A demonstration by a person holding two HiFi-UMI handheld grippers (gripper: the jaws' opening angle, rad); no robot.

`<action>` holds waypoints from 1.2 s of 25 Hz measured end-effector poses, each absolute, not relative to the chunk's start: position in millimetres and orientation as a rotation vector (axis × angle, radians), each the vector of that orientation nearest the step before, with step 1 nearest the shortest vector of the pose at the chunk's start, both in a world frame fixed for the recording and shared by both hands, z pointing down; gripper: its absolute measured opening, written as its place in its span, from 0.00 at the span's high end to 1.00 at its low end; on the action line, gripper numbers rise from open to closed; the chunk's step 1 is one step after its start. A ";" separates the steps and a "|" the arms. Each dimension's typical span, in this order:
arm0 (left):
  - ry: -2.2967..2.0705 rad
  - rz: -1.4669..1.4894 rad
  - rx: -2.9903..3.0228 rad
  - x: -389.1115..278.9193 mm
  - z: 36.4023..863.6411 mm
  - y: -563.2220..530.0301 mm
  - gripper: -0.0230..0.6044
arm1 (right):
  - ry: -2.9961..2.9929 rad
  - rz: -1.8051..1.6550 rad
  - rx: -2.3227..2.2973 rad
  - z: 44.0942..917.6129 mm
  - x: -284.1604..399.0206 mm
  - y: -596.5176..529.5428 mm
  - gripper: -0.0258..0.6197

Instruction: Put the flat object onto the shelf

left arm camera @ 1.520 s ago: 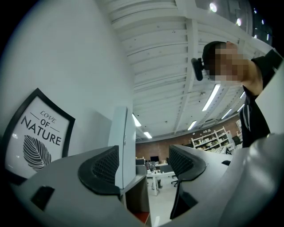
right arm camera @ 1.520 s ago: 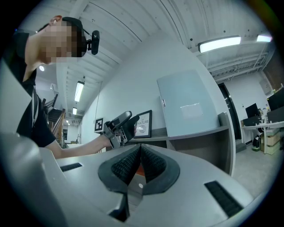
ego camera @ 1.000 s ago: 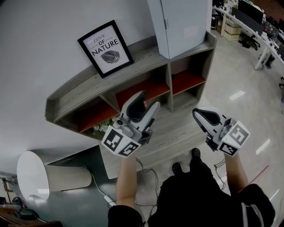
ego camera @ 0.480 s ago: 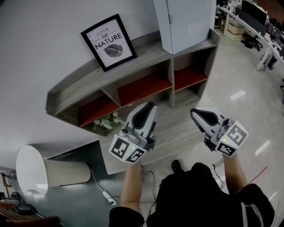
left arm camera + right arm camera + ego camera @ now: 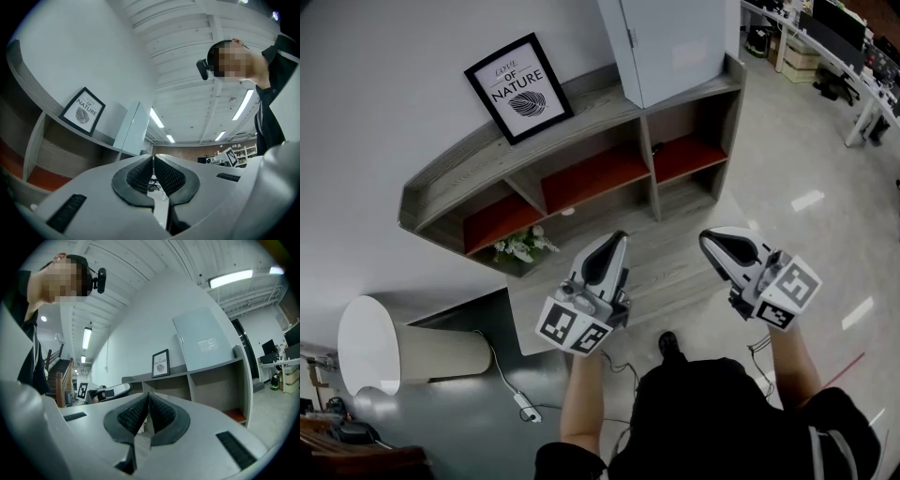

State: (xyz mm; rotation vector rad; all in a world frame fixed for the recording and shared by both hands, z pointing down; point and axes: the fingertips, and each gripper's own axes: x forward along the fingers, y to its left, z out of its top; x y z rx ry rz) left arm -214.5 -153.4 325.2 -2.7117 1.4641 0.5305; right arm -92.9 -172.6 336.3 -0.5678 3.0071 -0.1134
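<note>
The flat object is a black-framed print (image 5: 518,89) with a leaf. It stands on the top board of the grey wooden shelf (image 5: 478,178), leaning on the white wall, and also shows as the print (image 5: 82,111) and the print (image 5: 161,363). My left gripper (image 5: 616,240) hangs in front of the shelf, well below the print, shut with nothing between its pads; the left gripper (image 5: 153,157) shows its jaws meeting. My right gripper (image 5: 709,240) is level with it on the right, also shut and empty, as the right gripper (image 5: 148,395) confirms.
A pale cabinet door (image 5: 670,42) rises above the shelf's right end. White flowers (image 5: 520,247) sit in a lower compartment with red-backed bays beside it. A white cylinder (image 5: 394,361) lies at lower left, a cable and plug strip (image 5: 525,408) on the floor, office desks (image 5: 853,56) at far right.
The left gripper's jaws, apart a second ago, have come together. Both grippers have drawn back a little from the shelf. The print stays where it was.
</note>
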 end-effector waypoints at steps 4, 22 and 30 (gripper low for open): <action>1.504 0.521 -2.710 -189.8 332.8 -131.7 0.94 | 3.012 -0.132 -0.546 339.3 -70.9 -157.2 0.94; 1.678 0.416 -2.699 -68.8 366.6 -2.8 0.94 | 3.038 -0.161 -0.461 356.5 42.1 -55.2 0.94; 1.772 0.306 -2.622 -38.7 366.0 49.0 0.94 | 3.061 -0.107 -0.421 360.9 80.2 -16.3 0.94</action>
